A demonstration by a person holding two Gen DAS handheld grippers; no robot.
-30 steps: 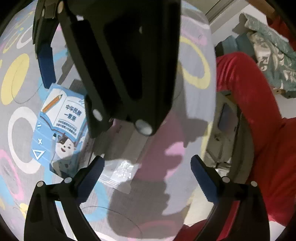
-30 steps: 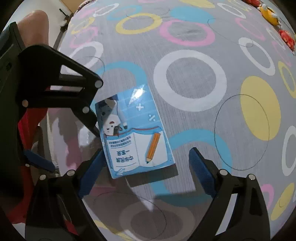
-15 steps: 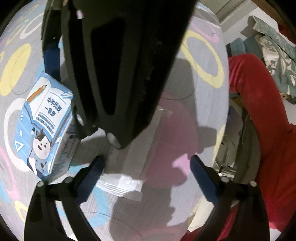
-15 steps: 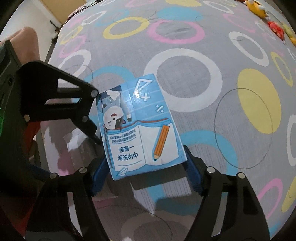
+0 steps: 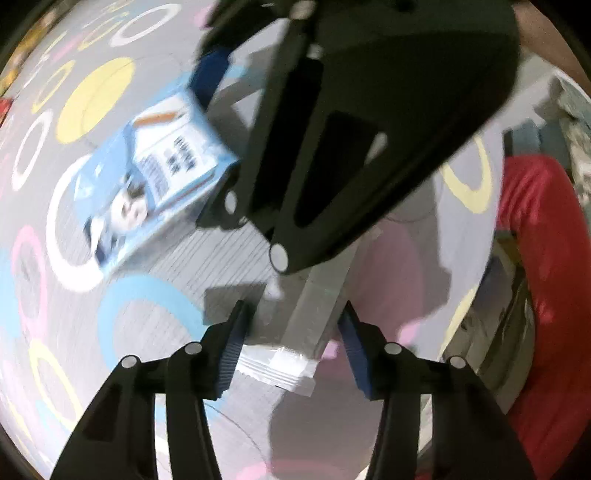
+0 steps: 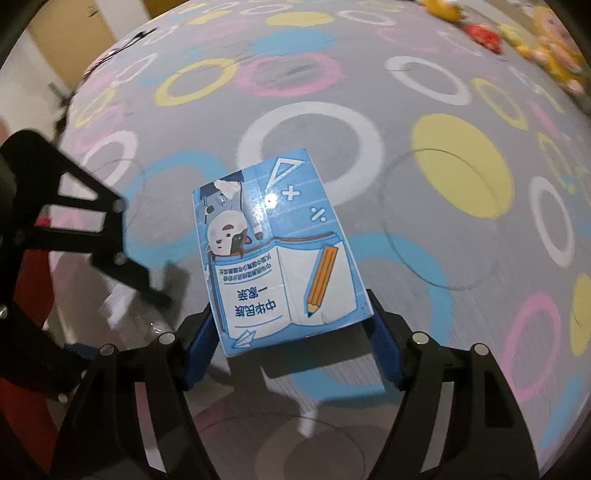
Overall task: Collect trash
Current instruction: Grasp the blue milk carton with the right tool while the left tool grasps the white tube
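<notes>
The blue carton (image 6: pixel 280 254) is a small box printed with an open white book, an orange pencil, a cartoon cow, a set square and arithmetic signs, plus dark blue Chinese lettering; a bright glare spot sits on its glossy upper face. It sits between the blue fingers (image 6: pixel 197 350) of the right gripper (image 6: pixel 291 354), which are clamped on its two side edges at the end nearest the camera. In the left wrist view the same carton (image 5: pixel 155 177) shows blurred and tilted, with a white side panel visible, held at its far end by that gripper's dark body.

The second piece of trash is a clear plastic wrapper (image 5: pixel 295 354), a long flat transparent strip with a crimped, ribbed end, lying on the surface. The left gripper (image 5: pixel 291 350) points down over it, and its jaws have just been closing. The wrapper's crimped end lies between the ridged blue fingers (image 5: pixel 231 350); the left one appears to touch the wrapper's edge, while a gap remains before the right one, so they are still apart.

Both things are on a grey cloth-covered counter (image 6: pixel 424 206) patterned with yellow, pink, white and light blue rings and discs. Small yellow and red toys (image 6: pixel 517 33) sit blurred at its far edge. A red sleeve or garment (image 5: pixel 539 236) shows beside the counter.
</notes>
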